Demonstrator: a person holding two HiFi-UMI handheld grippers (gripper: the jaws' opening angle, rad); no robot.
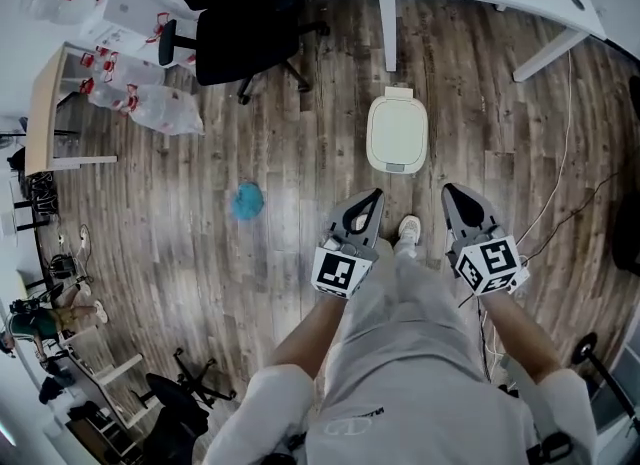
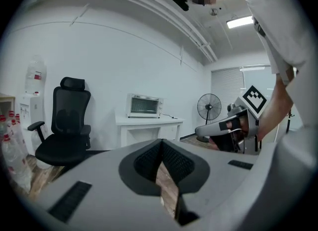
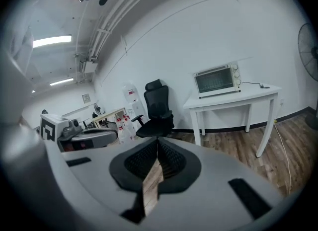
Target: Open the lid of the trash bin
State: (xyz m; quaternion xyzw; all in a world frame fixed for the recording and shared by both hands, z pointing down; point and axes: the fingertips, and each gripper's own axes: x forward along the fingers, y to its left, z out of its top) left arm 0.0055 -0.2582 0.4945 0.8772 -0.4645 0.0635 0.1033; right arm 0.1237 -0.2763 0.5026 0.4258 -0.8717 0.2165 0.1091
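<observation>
Head view: left tool [image 1: 371, 201] and right tool [image 1: 453, 197] sit low centre, each with jaws pressed together and nothing between them. Trash bin [image 1: 397, 161] stands on the floor [image 1: 300, 153] just above them, upper centre, apart from both, lid [image 1: 397, 128] down. Task not begun; all the opening remains. Neither gripper view shows the bin. Any pedal or latch is unclear.
</observation>
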